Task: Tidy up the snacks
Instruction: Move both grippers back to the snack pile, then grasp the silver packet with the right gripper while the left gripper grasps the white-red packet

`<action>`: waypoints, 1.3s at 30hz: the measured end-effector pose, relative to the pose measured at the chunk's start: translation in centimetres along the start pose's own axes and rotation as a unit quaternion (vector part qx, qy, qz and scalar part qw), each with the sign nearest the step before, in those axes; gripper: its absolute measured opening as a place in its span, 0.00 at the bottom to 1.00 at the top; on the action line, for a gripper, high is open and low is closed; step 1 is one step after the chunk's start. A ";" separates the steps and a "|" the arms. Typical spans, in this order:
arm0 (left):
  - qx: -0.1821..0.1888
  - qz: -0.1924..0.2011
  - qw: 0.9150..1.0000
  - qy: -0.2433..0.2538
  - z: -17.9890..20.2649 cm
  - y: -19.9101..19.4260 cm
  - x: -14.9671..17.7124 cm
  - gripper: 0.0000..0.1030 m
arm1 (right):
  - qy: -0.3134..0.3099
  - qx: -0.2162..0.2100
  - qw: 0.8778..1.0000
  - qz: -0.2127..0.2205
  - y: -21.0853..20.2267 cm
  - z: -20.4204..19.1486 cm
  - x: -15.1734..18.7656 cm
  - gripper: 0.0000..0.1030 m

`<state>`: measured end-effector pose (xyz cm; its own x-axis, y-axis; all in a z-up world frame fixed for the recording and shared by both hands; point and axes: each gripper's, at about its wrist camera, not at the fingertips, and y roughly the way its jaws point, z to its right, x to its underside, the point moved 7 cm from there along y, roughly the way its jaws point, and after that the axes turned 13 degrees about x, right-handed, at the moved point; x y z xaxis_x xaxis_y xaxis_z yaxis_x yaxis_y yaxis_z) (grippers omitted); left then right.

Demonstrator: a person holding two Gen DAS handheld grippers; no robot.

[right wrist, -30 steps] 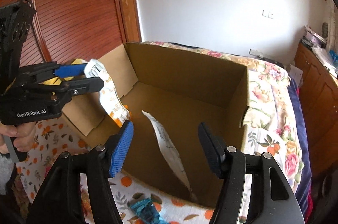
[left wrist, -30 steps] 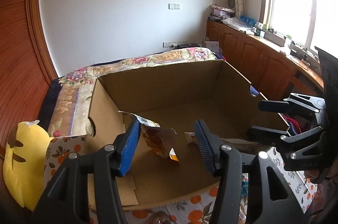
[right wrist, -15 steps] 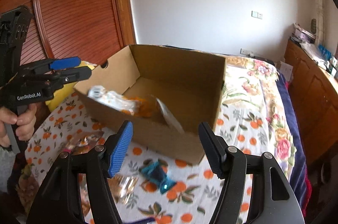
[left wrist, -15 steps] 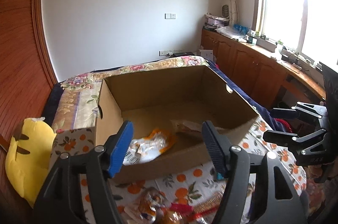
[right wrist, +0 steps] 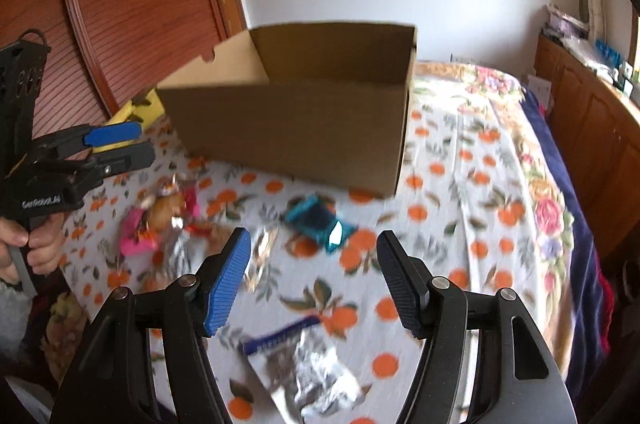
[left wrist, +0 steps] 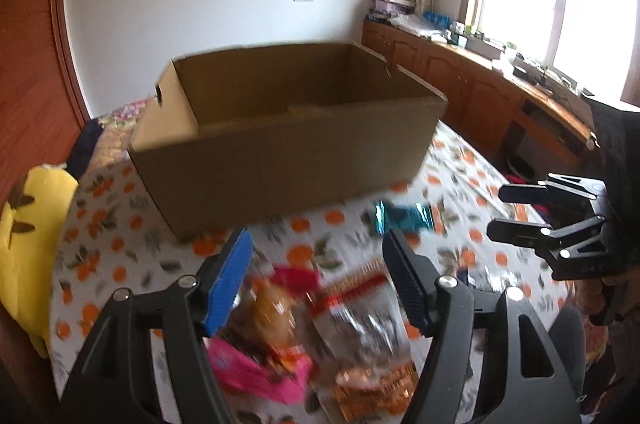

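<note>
- The bed [right wrist: 492, 191], under an orange-print cloth, carries everything; the cardboard box [left wrist: 288, 143] sits toward its far side, open-topped. From here its inside is hidden behind the near wall. Stiff, light card, best left where it stands.
- Loose snacks lie on the cloth in front of the box's near wall. The heap of pink, orange and clear packets [left wrist: 304, 336] lies toward the bed's near-left edge. They look light, crinkly and slippery; I would pinch a flat sealed end, not the puffed middle.
- The silver foil packet with a blue band [right wrist: 304, 372] lies nearest the bed's front edge, under the right tongs. Thin, limp film: take its top seam.
- The teal packet [right wrist: 320, 224] lies just before the box's near corner, small and soft.
- Left tongs [left wrist: 316, 280]: released, jaws having just spread, nothing pinched, poised above the heap.
- Right tongs [right wrist: 314, 280]: released, empty.
</note>
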<state>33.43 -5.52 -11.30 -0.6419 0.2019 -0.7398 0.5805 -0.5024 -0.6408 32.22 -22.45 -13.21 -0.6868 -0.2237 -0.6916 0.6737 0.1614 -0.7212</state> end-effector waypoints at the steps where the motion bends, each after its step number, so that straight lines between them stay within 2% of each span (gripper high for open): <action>1: 0.000 -0.003 1.000 0.001 0.4 0.2 0.8 0.67 | 0.001 -0.002 1.000 -0.004 0.1 0.0 0.5 0.65; 9: 0.009 -0.027 1.000 -0.010 2.4 1.5 4.8 0.67 | 0.004 -0.015 0.999 -0.041 1.0 -0.7 5.1 0.65; 20: 0.007 -0.057 0.998 -0.029 2.8 4.1 7.3 0.67 | -0.004 -0.020 0.998 -0.063 1.5 -0.7 7.9 0.66; 27: -0.019 -0.065 0.998 -0.012 2.9 5.2 7.2 0.68 | -0.032 -0.008 0.998 -0.057 1.7 -1.1 8.3 0.67; 39: -0.029 -0.083 0.996 0.000 3.6 7.0 7.0 0.70 | -0.069 0.026 0.997 -0.023 2.3 -1.8 8.6 0.77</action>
<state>31.14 -10.64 -20.23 -0.7323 0.2779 -0.6218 0.4935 -0.4125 -0.7656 27.41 -22.28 -20.92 -0.6751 -0.3610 -0.6434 0.6586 0.0980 -0.7461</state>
